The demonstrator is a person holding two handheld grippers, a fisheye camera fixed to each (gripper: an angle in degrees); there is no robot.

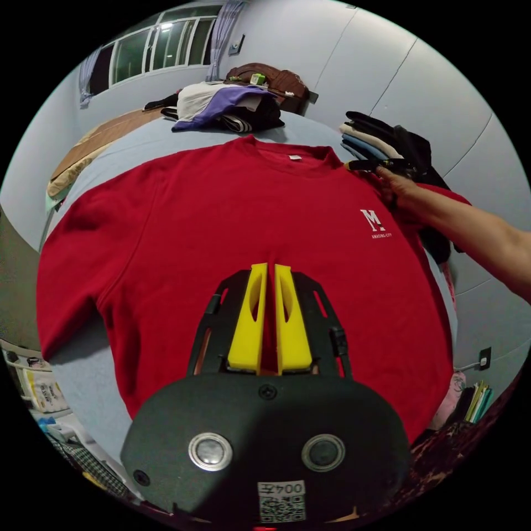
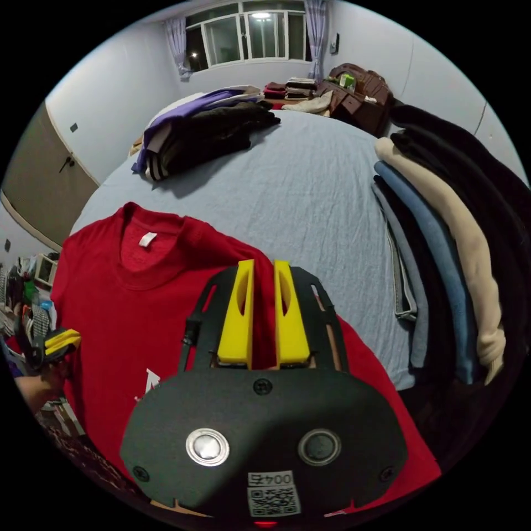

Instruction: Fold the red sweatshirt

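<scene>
The red sweatshirt lies spread flat, front up, on the blue-grey bed, collar towards the far wall. My left gripper hovers over the lower middle of the chest, its yellow jaws shut with only a sliver between them and nothing in them. In the right gripper view it appears as a small yellow-tipped left gripper beside the hem side. My right gripper sits at the shoulder edge beside the collar, jaws closed on the red cloth. A person's hand holds that right gripper in the left gripper view.
A stack of folded clothes lines the bed's right side against the wall. A loose heap of purple, black and white garments lies at the head of the bed. A brown bag stands behind it. Shelves and clutter flank the bed.
</scene>
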